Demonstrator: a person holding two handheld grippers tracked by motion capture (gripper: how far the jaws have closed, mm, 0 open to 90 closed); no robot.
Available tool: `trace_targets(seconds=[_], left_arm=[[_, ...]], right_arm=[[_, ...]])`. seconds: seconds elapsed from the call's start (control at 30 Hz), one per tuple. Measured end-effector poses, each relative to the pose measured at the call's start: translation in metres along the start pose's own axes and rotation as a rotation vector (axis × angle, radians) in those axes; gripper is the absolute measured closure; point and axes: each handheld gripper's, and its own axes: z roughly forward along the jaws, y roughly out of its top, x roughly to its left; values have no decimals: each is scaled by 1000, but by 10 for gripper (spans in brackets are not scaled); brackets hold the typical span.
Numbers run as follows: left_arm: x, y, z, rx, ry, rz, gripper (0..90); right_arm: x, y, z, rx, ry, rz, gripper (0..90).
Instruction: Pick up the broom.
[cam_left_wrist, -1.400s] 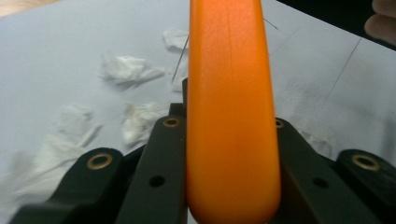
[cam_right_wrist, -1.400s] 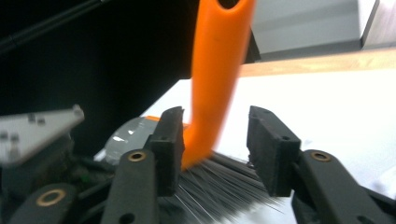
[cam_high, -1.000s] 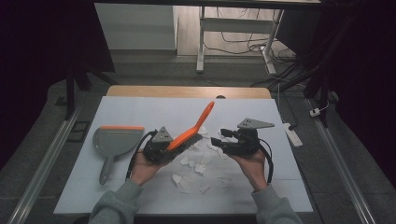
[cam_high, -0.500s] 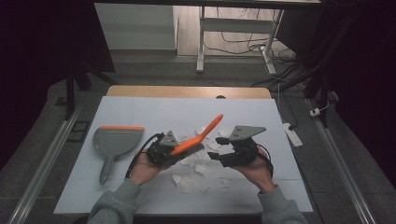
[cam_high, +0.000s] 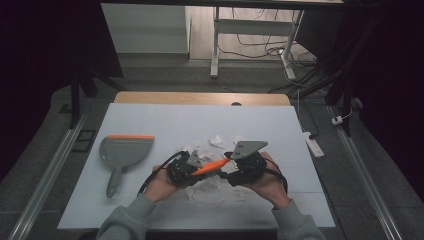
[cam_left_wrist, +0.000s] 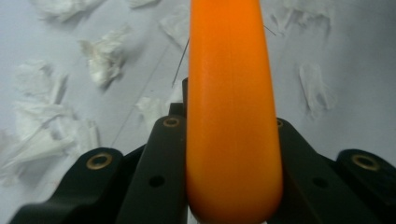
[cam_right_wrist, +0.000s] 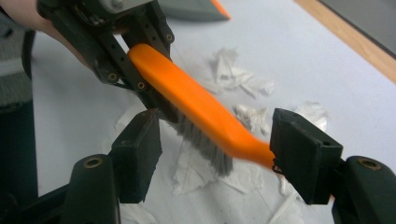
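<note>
Dim room with a brightly lit white table (cam_high: 150, 120), dark surroundings, close orange brush (cam_left_wrist: 231, 116) slightly blurred

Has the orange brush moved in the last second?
Yes. The orange brush has tipped down from pointing up and away to lying nearly level, farther from the dustpan.

In the left gripper view, the orange brush handle (cam_left_wrist: 231, 116) runs off the top edge and hides the paper scraps (cam_left_wrist: 105, 56) behind it. In the right gripper view, we cannot see where its far tip ends behind the right claw (cam_right_wrist: 215, 154).
</note>
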Motion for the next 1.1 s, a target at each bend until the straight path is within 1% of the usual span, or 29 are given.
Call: trace_targets(seconds=[0.07, 0.13, 0.17, 0.3, 0.37, 0.47, 0.5, 0.57, 0.6, 0.67, 0.73, 0.83, 0.93, 0.97, 1.0, 1.03, 1.07, 1.1], left_arm=[[-3, 2, 1, 11, -5, 24, 803], [-7, 4, 1, 21, -13, 49, 802], [-8, 5, 1, 27, -13, 65, 802], [-15, 8, -1, 28, -10, 99, 802], [-17, 10, -3, 24, -18, 112, 802], [-20, 11, -5, 21, -19, 125, 802], [-20, 11, -5, 24, -20, 132, 802], [-19, 11, -5, 25, -22, 136, 802], [-19, 11, -5, 23, -24, 134, 801], [-17, 10, -4, 31, -35, 142, 800], [-16, 9, -3, 38, -48, 148, 799], [-14, 8, -4, 35, -62, 151, 798], [-13, 7, -6, 10, -66, 152, 787], [-13, 7, -7, -3, -52, 157, 778], [-12, 6, -9, -21, -21, 150, 757], [-10, 5, -11, -45, -2, 127, 728], [-7, 4, -13, -70, -6, 109, 701], [-5, 3, -15, -83, -9, 105, 680]], right_arm=[[1, 0, 4, 29, 4, -21, 332], [3, 0, 8, 63, 16, -34, 331], [4, 0, 11, 81, 22, -48, 331], [8, -2, 20, 149, 45, -81, 355], [11, -2, 23, 181, 50, -86, 381], [11, -3, 27, 195, 59, -105, 432], [12, -3, 27, 198, 58, -108, 461], [12, -3, 25, 195, 60, -116, 517], [12, -3, 25, 195, 61, -124, 530], [13, -4, 25, 205, 63, -127, 553], [13, -5, 28, 223, 72, -149, 575], [15, -6, 30, 233, 76, -170, 600], [17, -5, 27, 237, 71, -201, 621], [18, -5, 26, 233, 67, -210, 631], [19, -4, 25, 235, 67, -224, 648], [20, -4, 24, 238, 63, -227, 671], [20, -5, 25, 235, 60, -227, 685], [19, -5, 24, 220, 60, -216, 688]])
